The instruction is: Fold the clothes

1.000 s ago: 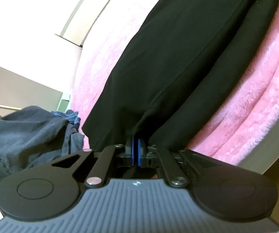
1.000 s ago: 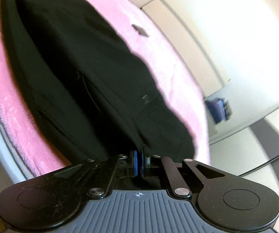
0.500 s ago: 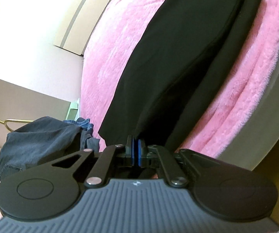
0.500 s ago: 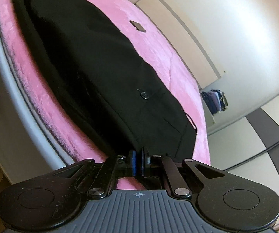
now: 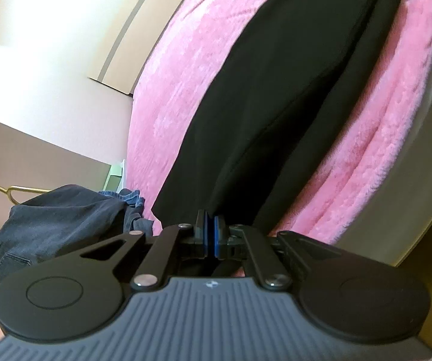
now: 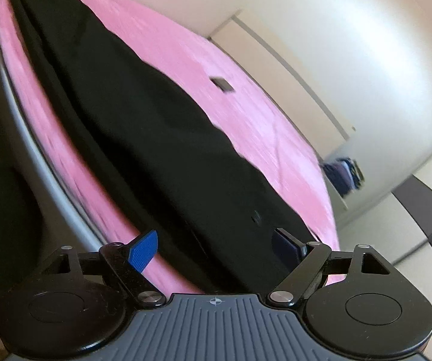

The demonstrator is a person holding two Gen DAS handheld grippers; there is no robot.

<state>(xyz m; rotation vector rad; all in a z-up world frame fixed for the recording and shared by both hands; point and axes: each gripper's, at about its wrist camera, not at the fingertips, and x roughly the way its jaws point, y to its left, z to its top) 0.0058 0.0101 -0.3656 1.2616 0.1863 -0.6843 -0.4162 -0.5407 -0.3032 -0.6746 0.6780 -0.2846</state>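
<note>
Black trousers [image 5: 276, 90] lie stretched along the near edge of a bed covered by a pink fluffy blanket [image 5: 179, 90]. My left gripper [image 5: 209, 225] is shut on one end of the trousers; the cloth runs straight into its blue pads. In the right wrist view the other end of the trousers [image 6: 155, 138], with a small button [image 6: 256, 218], lies on the blanket. My right gripper [image 6: 216, 240] is opening. Its blue fingertips [image 6: 143, 249] stand wide apart, with the cloth lying between them and neither pad pressing on it.
A heap of dark grey clothes [image 5: 59, 216] and blue jeans [image 5: 131, 198] sits at the bed's left end, by a gold hanger [image 5: 20, 189]. A small dark object [image 6: 222, 84] lies on the blanket. The grey bed frame [image 6: 35, 156] runs along the near side.
The right gripper has opened and let go of the trousers' end, and its view has swung along the bed. The left gripper stays shut on its end, hardly moved.
</note>
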